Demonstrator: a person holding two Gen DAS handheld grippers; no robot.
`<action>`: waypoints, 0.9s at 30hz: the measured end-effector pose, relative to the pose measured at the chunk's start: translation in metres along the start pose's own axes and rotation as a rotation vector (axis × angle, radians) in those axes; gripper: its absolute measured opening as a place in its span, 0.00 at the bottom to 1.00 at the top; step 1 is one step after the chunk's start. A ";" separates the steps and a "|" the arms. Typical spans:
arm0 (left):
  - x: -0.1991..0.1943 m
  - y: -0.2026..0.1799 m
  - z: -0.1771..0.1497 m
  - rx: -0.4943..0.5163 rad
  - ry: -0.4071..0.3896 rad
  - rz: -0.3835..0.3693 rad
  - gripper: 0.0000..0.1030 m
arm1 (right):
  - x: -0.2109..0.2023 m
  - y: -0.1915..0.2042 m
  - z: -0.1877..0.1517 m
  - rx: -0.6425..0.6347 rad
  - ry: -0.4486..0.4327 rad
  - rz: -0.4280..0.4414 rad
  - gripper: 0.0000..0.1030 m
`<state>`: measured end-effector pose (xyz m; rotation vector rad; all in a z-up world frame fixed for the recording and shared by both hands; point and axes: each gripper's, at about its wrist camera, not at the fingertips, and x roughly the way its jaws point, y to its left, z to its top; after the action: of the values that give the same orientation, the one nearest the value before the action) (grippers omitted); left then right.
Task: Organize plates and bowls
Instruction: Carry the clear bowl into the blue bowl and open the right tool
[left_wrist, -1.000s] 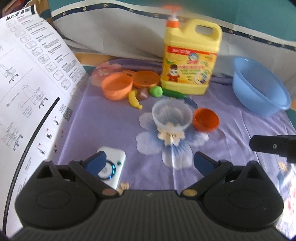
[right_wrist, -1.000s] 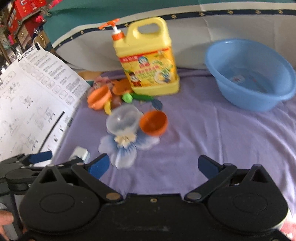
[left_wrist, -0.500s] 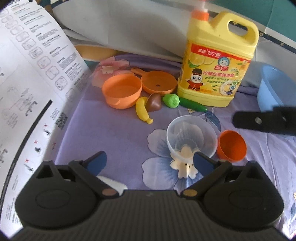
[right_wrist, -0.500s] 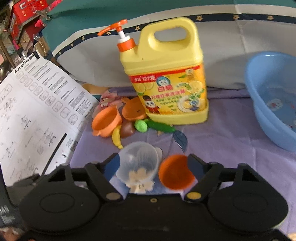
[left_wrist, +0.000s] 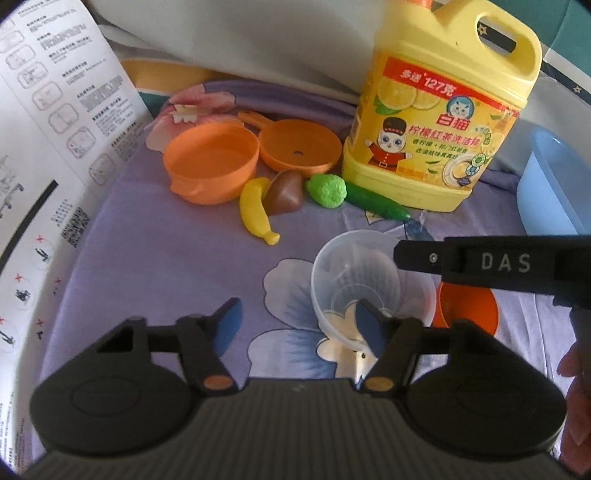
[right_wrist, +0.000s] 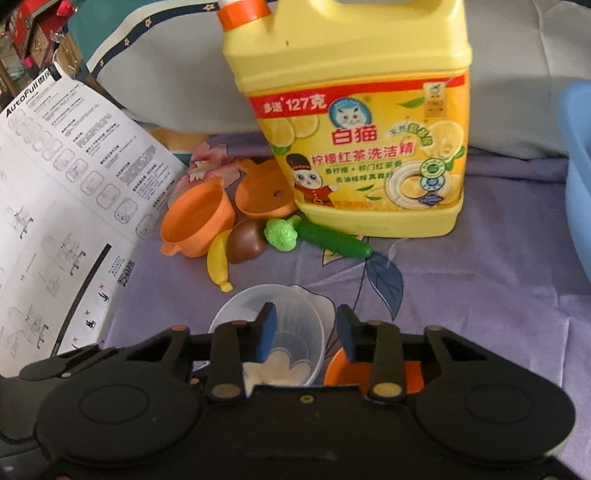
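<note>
The right tool (right_wrist: 306, 334) has just been closing, and its blue pads now straddle the gap between two small bowls: the left pad hangs over the inside of the clear plastic bowl (right_wrist: 295, 325), the right pad over the near rim of the small orange bowl (right_wrist: 334, 369). Neither pad visibly presses on anything, so it reads as partly closed and empty. The left tool (left_wrist: 297, 326) has also just been narrowing; its right pad sits at the clear bowl's near wall, its left pad over bare purple cloth (left_wrist: 147, 258), and nothing is gripped.

Both bowls stand upright, side by side on the flowered cloth, in front of the yellow detergent jug (right_wrist: 365, 147). They look light, thin-walled and slick, likely to skid or tip if nudged. A pinch across the rim, one pad inside and one outside, seems the surest hold.
</note>
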<state>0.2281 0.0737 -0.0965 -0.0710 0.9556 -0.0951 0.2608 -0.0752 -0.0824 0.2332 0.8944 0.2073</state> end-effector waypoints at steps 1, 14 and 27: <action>0.002 0.000 0.000 -0.002 0.004 -0.007 0.49 | 0.001 0.001 0.000 -0.005 0.004 0.001 0.28; -0.010 0.002 -0.004 0.009 -0.003 -0.014 0.18 | -0.013 0.017 -0.012 -0.016 0.022 0.001 0.10; -0.077 -0.023 -0.031 0.089 -0.037 -0.033 0.18 | -0.084 0.015 -0.045 0.014 -0.010 0.006 0.10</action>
<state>0.1574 0.0587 -0.0500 -0.0064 0.9119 -0.1666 0.1727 -0.0785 -0.0431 0.2502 0.8857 0.2055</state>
